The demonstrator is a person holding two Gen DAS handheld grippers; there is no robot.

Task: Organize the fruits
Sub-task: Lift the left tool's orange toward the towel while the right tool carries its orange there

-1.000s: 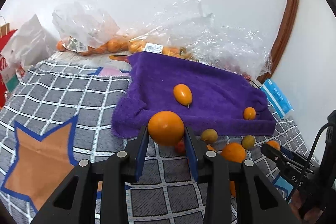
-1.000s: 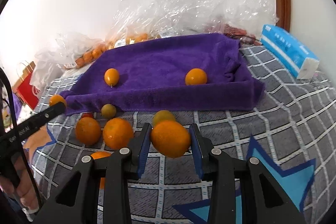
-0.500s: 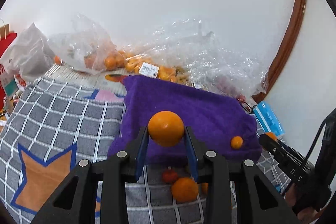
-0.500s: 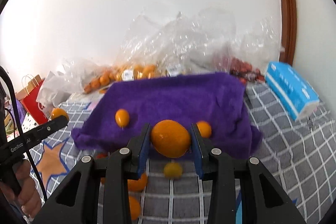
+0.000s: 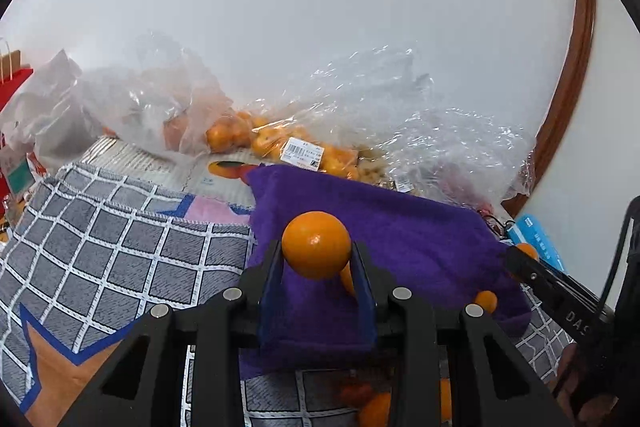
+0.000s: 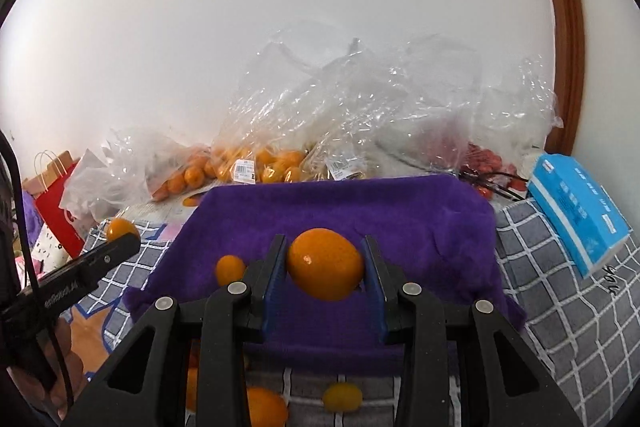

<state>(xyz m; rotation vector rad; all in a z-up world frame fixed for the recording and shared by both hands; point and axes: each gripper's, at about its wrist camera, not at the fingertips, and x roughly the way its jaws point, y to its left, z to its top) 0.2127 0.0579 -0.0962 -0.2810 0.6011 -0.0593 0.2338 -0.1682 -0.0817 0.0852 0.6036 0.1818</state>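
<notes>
Orange fruit fills each claw, left and right; next, release onto towel at 12 o'clock.

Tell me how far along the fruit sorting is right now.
Early on. Done: two small fruits already lie on the purple towel, one at and one at. In hand: the left gripper and right gripper each clamp an orange, and, held above the towel. Left: several loose fruits, like, on the checked blanket in front of the towel.
</notes>
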